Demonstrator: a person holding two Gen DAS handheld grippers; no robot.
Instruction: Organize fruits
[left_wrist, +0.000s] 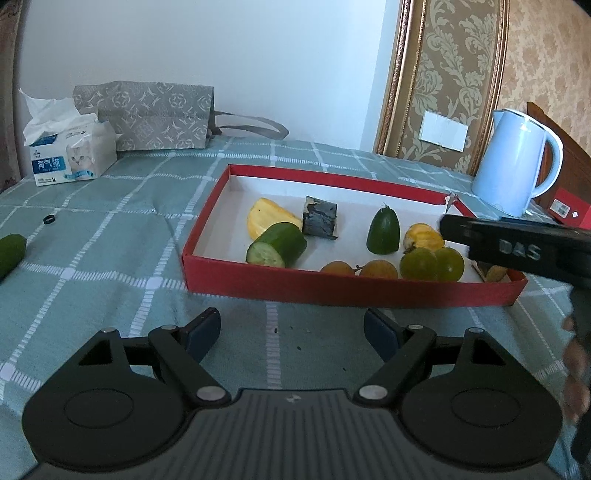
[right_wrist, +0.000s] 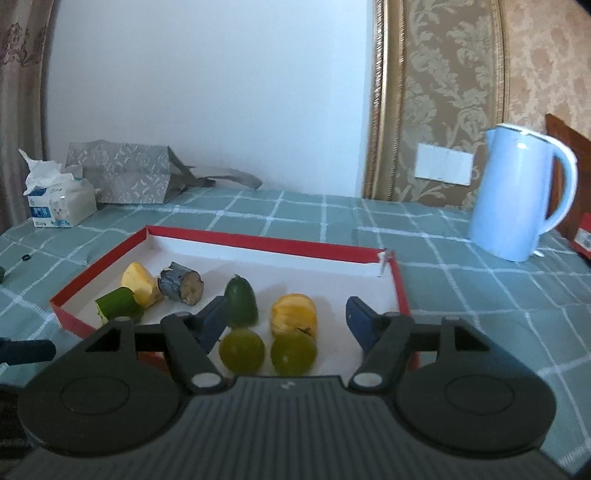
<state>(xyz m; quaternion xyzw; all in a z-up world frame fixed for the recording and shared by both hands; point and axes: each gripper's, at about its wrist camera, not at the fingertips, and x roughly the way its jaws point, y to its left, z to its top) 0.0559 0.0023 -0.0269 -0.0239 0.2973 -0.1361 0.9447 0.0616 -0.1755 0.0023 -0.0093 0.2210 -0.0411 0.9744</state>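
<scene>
Two green fruits (right_wrist: 267, 350) lie in the red box (right_wrist: 258, 240) between the spread, empty right gripper (right_wrist: 286, 323), so next the spread, empty left gripper (left_wrist: 291, 332) fetches the cucumber (left_wrist: 9, 254) left of the box.

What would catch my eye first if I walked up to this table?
Most likely the shallow red box in the middle of the green checked tablecloth, holding cut cucumber pieces, yellow chunks and two round green fruits. Next, the pale blue kettle standing behind the box to the right. One more green piece lies alone on the cloth at far left.
</scene>
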